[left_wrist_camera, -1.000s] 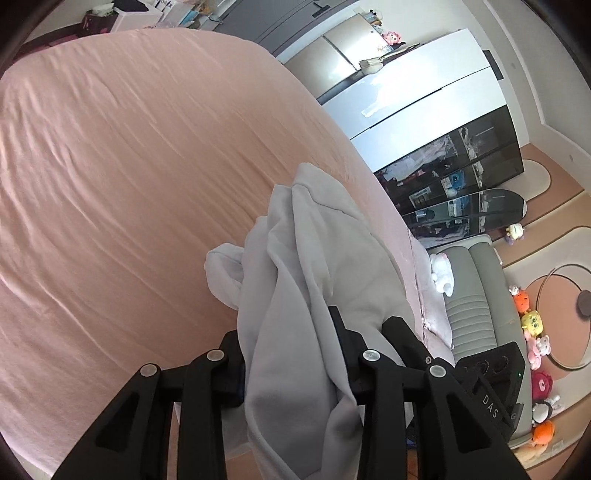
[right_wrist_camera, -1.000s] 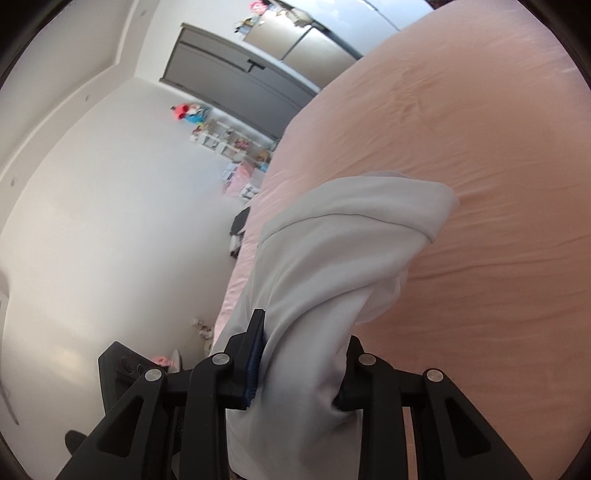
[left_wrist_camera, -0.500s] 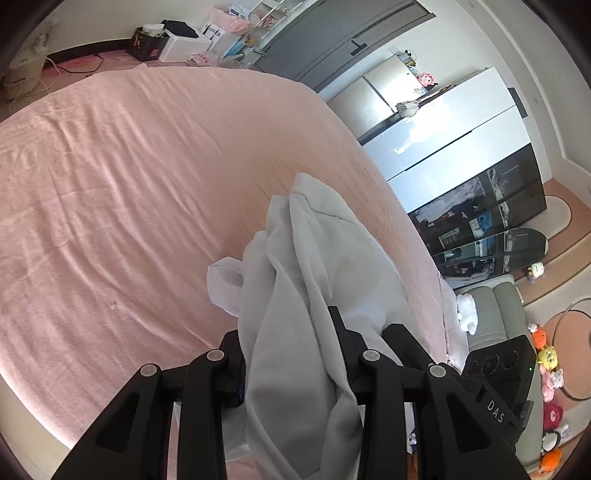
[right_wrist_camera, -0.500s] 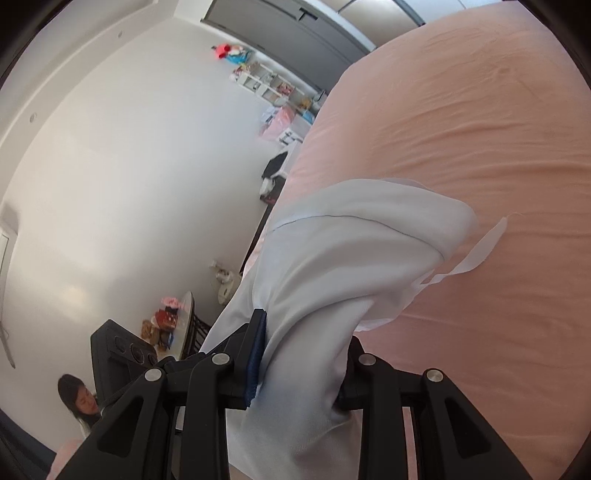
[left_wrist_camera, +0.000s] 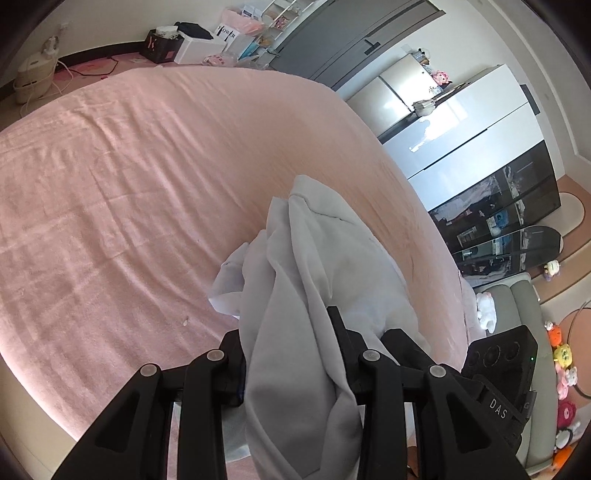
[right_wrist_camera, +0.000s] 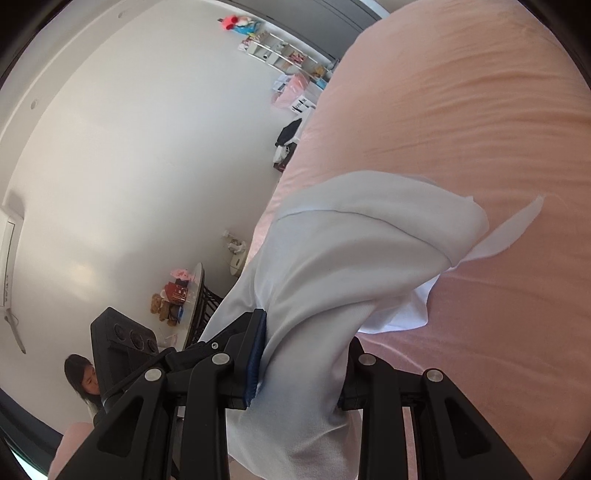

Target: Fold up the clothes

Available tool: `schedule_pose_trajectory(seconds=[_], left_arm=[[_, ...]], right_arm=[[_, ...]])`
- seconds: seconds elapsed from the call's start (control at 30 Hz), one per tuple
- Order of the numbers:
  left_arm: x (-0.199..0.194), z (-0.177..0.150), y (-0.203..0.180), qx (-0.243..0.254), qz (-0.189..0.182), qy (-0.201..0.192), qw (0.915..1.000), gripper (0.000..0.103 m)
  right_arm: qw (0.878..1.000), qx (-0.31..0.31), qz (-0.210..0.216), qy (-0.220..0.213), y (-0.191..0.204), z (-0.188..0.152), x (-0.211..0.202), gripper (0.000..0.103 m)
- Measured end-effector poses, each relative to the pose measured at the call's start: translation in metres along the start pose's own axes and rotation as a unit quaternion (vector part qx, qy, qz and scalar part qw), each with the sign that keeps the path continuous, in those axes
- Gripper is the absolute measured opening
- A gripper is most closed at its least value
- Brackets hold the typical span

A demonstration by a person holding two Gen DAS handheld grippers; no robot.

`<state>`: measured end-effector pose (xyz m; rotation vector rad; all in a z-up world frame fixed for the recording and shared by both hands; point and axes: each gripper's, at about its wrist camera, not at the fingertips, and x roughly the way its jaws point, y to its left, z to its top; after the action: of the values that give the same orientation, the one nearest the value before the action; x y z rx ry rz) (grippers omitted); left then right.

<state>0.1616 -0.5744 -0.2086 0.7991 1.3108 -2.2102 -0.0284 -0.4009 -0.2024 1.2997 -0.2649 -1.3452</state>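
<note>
White letters "DAS" mark the black body of my other gripper (left_wrist_camera: 496, 384) at lower right, while a white box (left_wrist_camera: 226, 32) on the far floor reads partly "POWER".

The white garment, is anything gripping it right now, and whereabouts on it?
Yes. The white fabric garment is clamped by both: the left hand-held gripper and the right hand-held gripper each pinch a bunched fold. Which part cannot be told.
</note>
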Motion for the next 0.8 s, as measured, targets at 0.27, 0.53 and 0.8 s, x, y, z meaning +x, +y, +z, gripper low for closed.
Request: schedule_pose_trajectory(seconds=[0.27, 0.53, 0.8], left_arm=[[0.019, -0.022, 0.023, -0.028, 0.021, 0.032, 0.9989, 0.031], [0.018, -0.031, 0.035, -0.051, 0.033, 0.030, 0.9977, 0.061], [0.007, -0.040, 0.039, -0.071, 0.070, -0.006, 0.9950, 0.086]], right_arm=[[0.999, 0.017, -0.024, 0.040, -0.029, -0.018, 0.022, 0.029], [0.995, 0.055, -0.052, 0.069, -0.056, -0.022, 0.033, 0.059], [0.994, 0.023, -0.084, 0.070, -0.054, -0.029, 0.026, 0.091]])
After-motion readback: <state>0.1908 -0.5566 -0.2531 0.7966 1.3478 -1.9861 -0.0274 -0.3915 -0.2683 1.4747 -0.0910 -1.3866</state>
